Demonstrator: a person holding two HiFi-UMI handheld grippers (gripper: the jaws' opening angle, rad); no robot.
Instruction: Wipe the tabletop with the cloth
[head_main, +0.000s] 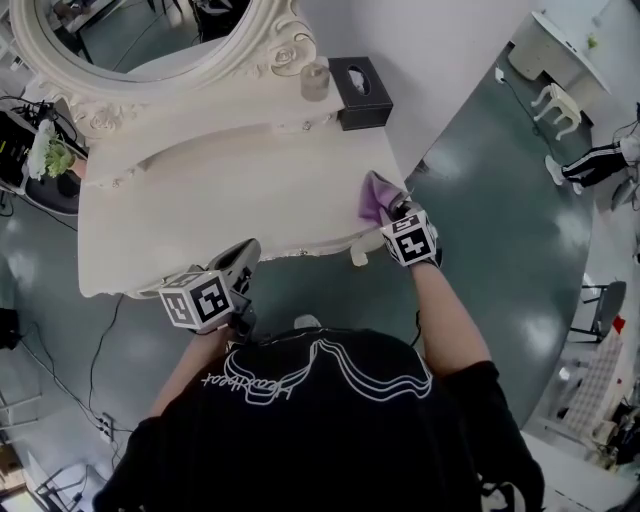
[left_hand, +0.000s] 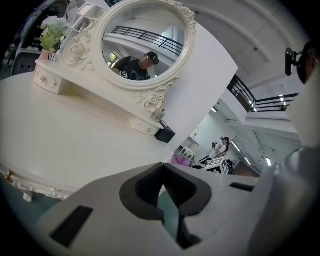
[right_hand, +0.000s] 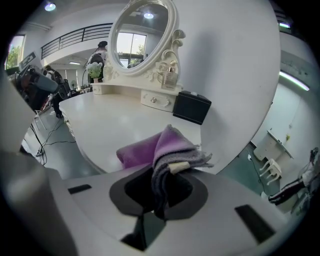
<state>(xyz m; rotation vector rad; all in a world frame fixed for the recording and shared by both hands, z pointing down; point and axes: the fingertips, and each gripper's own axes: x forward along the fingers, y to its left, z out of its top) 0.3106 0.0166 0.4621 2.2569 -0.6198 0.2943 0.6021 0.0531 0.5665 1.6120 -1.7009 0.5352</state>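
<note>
A cream dressing table fills the middle of the room, its tabletop (head_main: 200, 200) backed by an ornate oval mirror (head_main: 150, 40), with a black box (head_main: 360, 92) at the back right corner. The cloth (right_hand: 160, 150) is soft, fleecy and purple, folded into a bunched wad. Its pinched edge looks greyer and shows a small beige tag. It lies on the tabletop's front right edge, and the right gripper (right_hand: 160, 192) is clenched on its near end. The left gripper (left_hand: 162, 187) hangs just off the table's front edge, above the grey-green floor, jaws pressed together with nothing between them.
</note>
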